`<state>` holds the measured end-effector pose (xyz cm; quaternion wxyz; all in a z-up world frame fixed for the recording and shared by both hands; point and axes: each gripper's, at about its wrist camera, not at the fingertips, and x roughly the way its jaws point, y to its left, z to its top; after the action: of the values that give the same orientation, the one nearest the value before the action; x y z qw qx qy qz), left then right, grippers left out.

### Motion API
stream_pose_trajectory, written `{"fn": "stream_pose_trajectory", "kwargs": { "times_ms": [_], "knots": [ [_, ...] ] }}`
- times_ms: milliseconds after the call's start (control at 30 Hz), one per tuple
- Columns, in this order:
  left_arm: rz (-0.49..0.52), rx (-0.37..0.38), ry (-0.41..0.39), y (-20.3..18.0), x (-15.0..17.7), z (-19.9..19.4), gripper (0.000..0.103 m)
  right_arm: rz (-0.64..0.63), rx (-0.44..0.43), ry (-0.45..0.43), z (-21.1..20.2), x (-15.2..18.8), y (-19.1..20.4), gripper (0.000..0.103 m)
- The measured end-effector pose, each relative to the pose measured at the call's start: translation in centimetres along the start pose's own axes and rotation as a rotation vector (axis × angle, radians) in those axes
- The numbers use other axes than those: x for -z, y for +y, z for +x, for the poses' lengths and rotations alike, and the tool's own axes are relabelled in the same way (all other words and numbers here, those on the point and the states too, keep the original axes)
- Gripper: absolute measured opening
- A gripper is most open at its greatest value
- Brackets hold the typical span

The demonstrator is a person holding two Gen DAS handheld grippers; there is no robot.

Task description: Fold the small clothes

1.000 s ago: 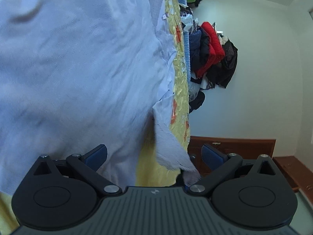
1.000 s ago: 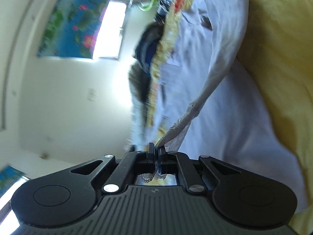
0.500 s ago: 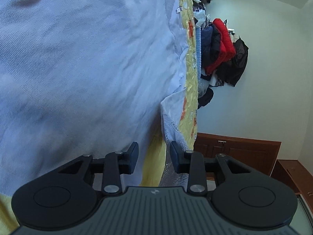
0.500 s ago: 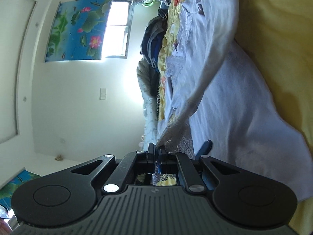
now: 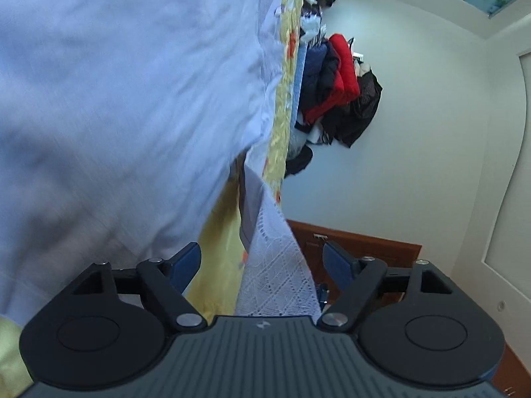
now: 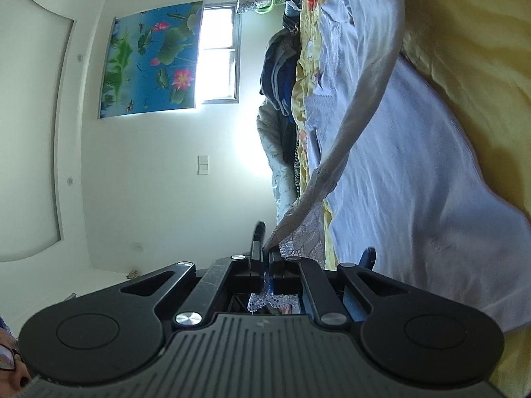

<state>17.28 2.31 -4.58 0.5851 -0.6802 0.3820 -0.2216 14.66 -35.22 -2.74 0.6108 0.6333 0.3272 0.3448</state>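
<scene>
In the left wrist view the left tool (image 5: 262,260) is rolled on its side, so the bed runs upright through the frame, and it points along the yellow sheet (image 5: 282,106). Its jaws are opening, standing wide apart, with the lace hem (image 5: 275,275) of the pale garment (image 5: 116,99) lying between the blue pads (image 5: 186,262) but pressed by neither. The garment's body spreads over the sheet and fills the left of the frame. Beyond the bed's edge a heap of clothes (image 5: 338,89), red, navy and black, hangs against the wall, with a wooden cabinet (image 5: 358,242) below it. In the right wrist view the right tool (image 6: 265,258) is likewise rolled and points level; its jaws are clamped tight on the lace cuff (image 6: 298,222) of a sleeve (image 6: 375,89), which rises taut from the garment (image 6: 415,199) lying flat on the sheet (image 6: 464,49). A lotus picture (image 6: 149,59), a bright window (image 6: 219,53) and piled clothes (image 6: 278,66) stand behind.
</scene>
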Motion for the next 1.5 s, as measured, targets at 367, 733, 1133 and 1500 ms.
{"fn": "stream_pose_trajectory", "kwargs": {
  "times_ms": [367,733,1133,1500],
  "knots": [
    [0.029,-0.061,0.009,-0.2,-0.4,0.8,0.011,-0.05,0.042,0.019,-0.7,0.0,0.3,0.008],
    [0.433,-0.17,-0.189,-5.5,0.1,-7.8,0.001,-0.163,0.176,0.179,3.4,3.3,0.4,0.008],
    [0.443,-0.411,-0.241,-1.6,-1.2,-10.9,0.001,-0.207,0.325,0.303,5.3,4.9,0.3,0.041],
    [0.426,-0.476,-0.325,-0.7,-1.3,-14.5,0.0,-0.394,0.605,-0.095,4.5,-13.0,5.1,0.049]
  ]
}}
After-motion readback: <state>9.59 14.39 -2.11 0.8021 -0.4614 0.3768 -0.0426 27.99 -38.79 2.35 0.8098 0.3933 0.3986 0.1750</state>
